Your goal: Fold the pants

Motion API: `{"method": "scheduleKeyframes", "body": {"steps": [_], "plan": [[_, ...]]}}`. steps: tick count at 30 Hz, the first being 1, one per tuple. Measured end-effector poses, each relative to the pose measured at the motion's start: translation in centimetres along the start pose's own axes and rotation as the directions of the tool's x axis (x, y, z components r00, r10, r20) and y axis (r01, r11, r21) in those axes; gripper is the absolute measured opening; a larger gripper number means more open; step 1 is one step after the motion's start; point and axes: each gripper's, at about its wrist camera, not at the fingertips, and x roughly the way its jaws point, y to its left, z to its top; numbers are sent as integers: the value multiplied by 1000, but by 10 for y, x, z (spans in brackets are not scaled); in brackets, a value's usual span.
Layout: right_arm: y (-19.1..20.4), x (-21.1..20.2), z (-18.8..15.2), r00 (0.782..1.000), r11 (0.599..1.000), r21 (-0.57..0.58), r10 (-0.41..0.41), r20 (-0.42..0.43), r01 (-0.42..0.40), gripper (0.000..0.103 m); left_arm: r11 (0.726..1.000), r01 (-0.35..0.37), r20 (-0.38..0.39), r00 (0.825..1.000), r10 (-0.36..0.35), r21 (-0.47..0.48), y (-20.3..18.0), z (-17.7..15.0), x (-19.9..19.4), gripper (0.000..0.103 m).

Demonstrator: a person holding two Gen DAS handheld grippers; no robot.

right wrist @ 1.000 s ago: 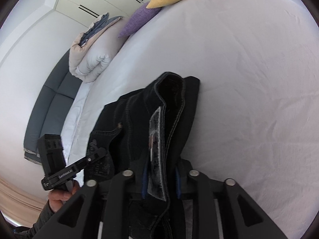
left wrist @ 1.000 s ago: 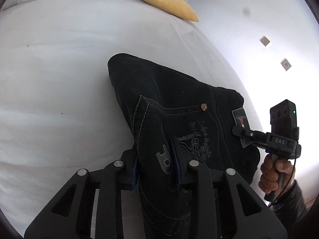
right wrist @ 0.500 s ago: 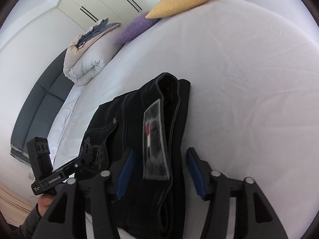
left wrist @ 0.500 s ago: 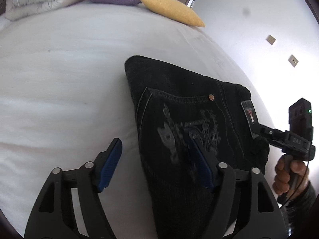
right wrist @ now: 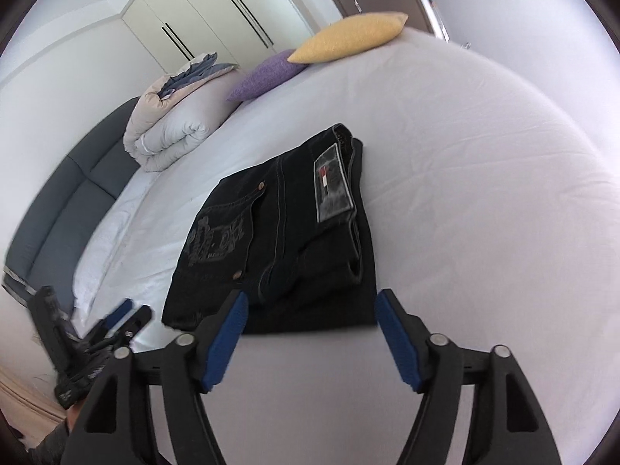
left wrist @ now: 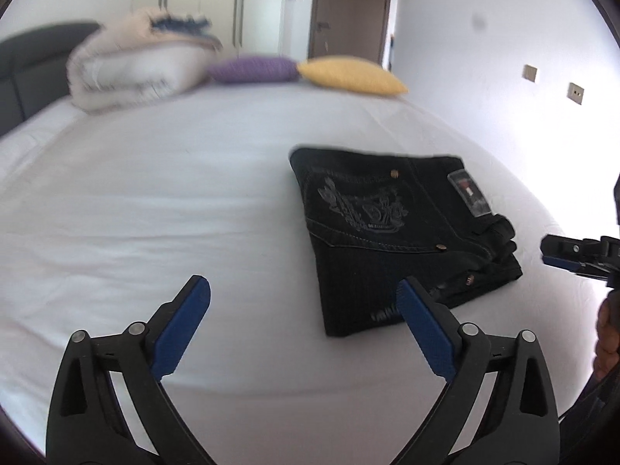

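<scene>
Pants lie folded in a compact dark stack on the white bed, well short of the pillows. Left gripper and right gripper both have their jaws opening, nothing between them, pads clear of the denim. Risk seems small: a finger snagging the near edge could drag the top layer askew.

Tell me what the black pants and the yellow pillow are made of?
The black pants look like denim: thick dark cloth with pale stitched seams, small metal rivets and a grey patch by the waistband. The yellow pillow looks like a woven fabric with a matte, slightly grainy surface, though the weave is too small to name for sure.
</scene>
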Motion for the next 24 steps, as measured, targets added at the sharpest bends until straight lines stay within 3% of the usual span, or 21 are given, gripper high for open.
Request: {"method": "scheduleKeyframes", "body": {"steps": [3, 5, 7, 9, 10, 11, 12, 14, 17, 19, 22, 24], "plan": [[21, -30, -17, 992, 993, -63, -94, 89, 99, 85, 991, -123, 104, 987, 118, 43, -9, -7, -45, 103], [35, -53, -28, 973, 982, -101, -139, 183, 159, 91, 974, -216, 158, 966, 204, 65, -15, -5, -69, 103], [48, -74, -36, 946, 971, -120, -167, 278, 207, 103, 947, -308, 220, 934, 283, 93, -24, -1, -94, 103], [66, -103, -46, 891, 951, -140, -200, 407, 277, 103, 910, -392, 296, 892, 341, 133, -35, 2, -119, 103], [70, -111, -48, 875, 944, -149, -205, 439, 295, 103, 896, -417, 334, 875, 351, 150, -40, 3, -131, 103], [79, -124, -51, 848, 932, -163, -210, 487, 324, 103, 887, -434, 364, 860, 356, 159, -45, 3, -143, 103], [84, -132, -53, 832, 925, -168, -213, 513, 341, 103, 888, -430, 383, 857, 345, 161, -47, 5, -157, 103], [95, -148, -52, 807, 913, -176, -221, 547, 369, 103, 916, -369, 379, 879, 289, 159, -47, 10, -177, 103], [110, -176, -50, 770, 892, -171, -249, 588, 419, 103, 971, -210, 330, 930, 162, 114, -37, 18, -202, 103], [118, -197, -49, 741, 885, -164, -248, 624, 435, 103, 979, -193, 328, 931, 161, 68, -34, 21, -216, 103], [130, -228, -51, 706, 878, -160, -242, 665, 452, 103, 965, -255, 303, 926, 225, 64, -41, 29, -229, 103], [134, -243, -48, 722, 891, -172, -215, 657, 421, 103, 968, -249, 310, 923, 227, 32, -42, 33, -244, 103]]}}
